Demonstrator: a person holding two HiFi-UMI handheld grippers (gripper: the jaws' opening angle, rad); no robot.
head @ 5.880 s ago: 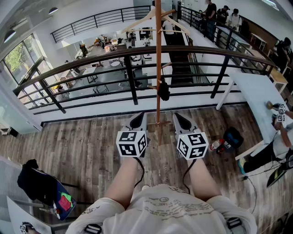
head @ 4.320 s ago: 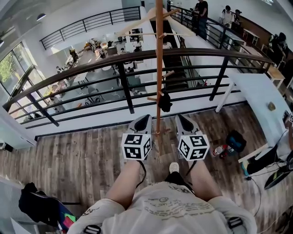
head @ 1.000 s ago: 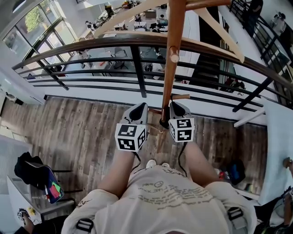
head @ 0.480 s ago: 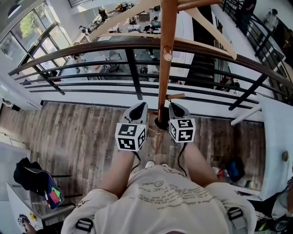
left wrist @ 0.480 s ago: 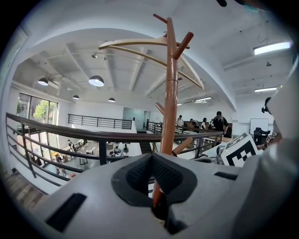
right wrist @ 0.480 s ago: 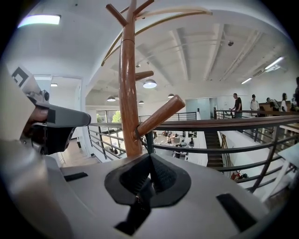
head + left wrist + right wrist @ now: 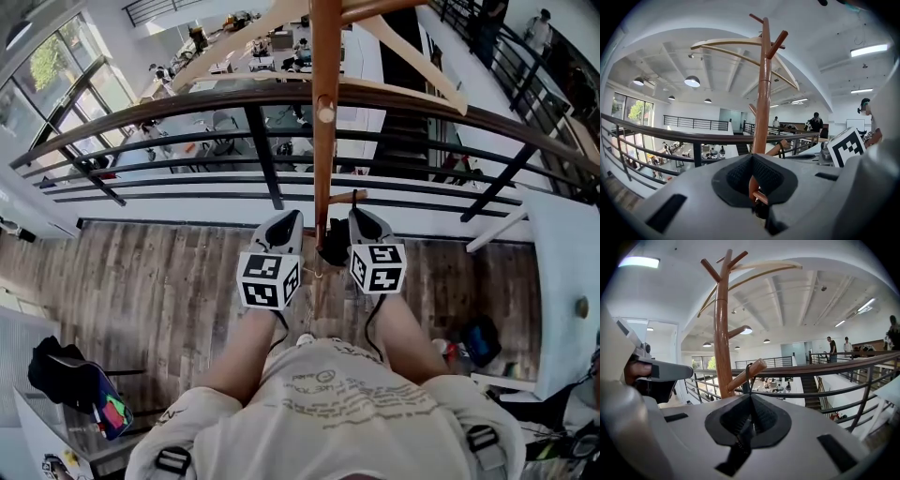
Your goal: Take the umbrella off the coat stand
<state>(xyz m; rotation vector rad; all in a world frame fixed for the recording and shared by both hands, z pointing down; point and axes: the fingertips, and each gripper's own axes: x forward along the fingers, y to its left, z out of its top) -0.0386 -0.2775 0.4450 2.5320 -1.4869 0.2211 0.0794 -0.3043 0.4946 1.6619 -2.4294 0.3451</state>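
A small black folded umbrella hangs by its strap from a low peg of the wooden coat stand. My right gripper is just right of the pole at the umbrella. In the right gripper view its jaws are shut, with the black strap running between them up over the peg. Left of the pole, my left gripper is shut and holds nothing. The left gripper view shows the pole rising past its jaw tips.
A dark metal railing runs right behind the stand, with a drop to a lower floor beyond. A wooden hanger sits on top of the stand. A white table is on the right, and a dark bag lies on the floor at lower left.
Over the earlier frames I came up close to the stand, and both grippers now flank its pole. In the last second the right gripper edged slightly to the right beside the umbrella.
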